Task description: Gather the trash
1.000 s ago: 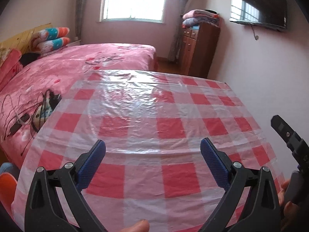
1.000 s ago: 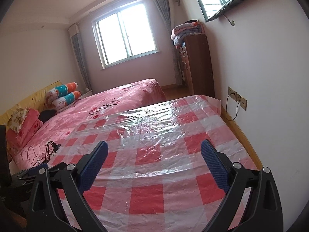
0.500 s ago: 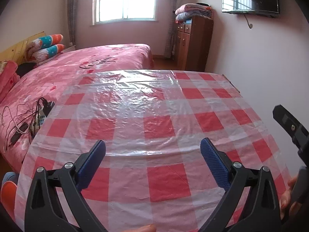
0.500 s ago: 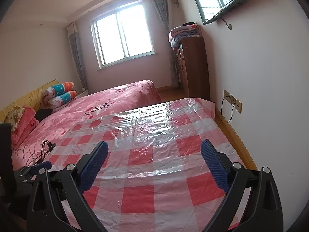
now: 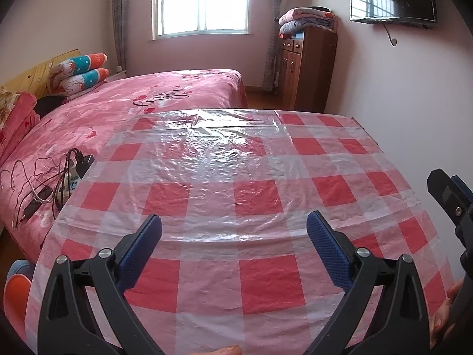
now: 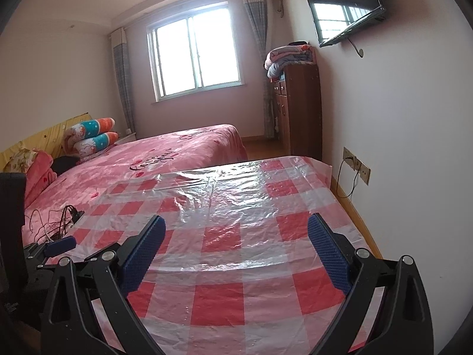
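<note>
A table covered with a red-and-white checked plastic cloth [image 5: 236, 177] [image 6: 236, 236] fills the foreground of both wrist views, and no trash shows on it. My left gripper [image 5: 233, 230] hovers open above the cloth's near half, nothing between its blue pads. My right gripper [image 6: 236, 230] is also open and empty, held a little higher over the cloth. The right gripper's black frame shows at the right edge of the left wrist view, with a hand below it. The left gripper's blue tip appears at the left of the right wrist view.
A pink-covered bed [image 5: 147, 103] [image 6: 162, 153] adjoins the table's left and far side, with a power strip and tangled cables [image 5: 59, 177] near the table corner. A wooden cabinet [image 5: 304, 68] with folded blankets stands against the right wall. A wall socket [image 6: 356, 165] sits low on the right.
Both cameras have tilted upward and pulled back slightly, so more of the window and walls shows. Both grippers stay open and empty.
</note>
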A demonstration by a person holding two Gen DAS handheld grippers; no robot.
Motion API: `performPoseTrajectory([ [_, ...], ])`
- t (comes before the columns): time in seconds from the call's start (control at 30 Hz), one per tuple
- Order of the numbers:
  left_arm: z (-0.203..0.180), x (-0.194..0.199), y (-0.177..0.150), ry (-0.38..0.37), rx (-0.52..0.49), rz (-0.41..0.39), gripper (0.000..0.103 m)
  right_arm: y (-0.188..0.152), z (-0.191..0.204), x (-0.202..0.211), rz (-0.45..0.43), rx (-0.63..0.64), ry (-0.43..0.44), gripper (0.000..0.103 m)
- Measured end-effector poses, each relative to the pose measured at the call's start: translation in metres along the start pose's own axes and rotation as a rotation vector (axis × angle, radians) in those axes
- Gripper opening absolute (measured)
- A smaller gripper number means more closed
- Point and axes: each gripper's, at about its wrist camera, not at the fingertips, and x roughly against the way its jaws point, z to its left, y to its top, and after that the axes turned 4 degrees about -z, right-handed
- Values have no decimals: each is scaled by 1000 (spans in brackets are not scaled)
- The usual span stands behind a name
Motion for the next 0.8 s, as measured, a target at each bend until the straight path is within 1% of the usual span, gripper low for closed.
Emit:
performPoseTrajectory([
  [0.33, 1, -8, -4, -4, 3, 33, 99, -2, 4, -4, 12, 11, 4, 95],
  [0.47, 2, -11, -6, -9, 17, 31, 99, -3, 3, -7, 23, 9, 3, 95],
  [0.53, 2, -17, -7, -7, 16, 53, 99, -4, 3, -9, 33, 9, 3, 95],
  [0.67, 3, -30, -11, -4, 31, 111, 99, -6, 5, -20, 94, 18, 6, 96],
  [0.8, 6, -45, -16, -8, 61, 182, 99, -12, 9, -36, 182, 41, -22, 95],
])
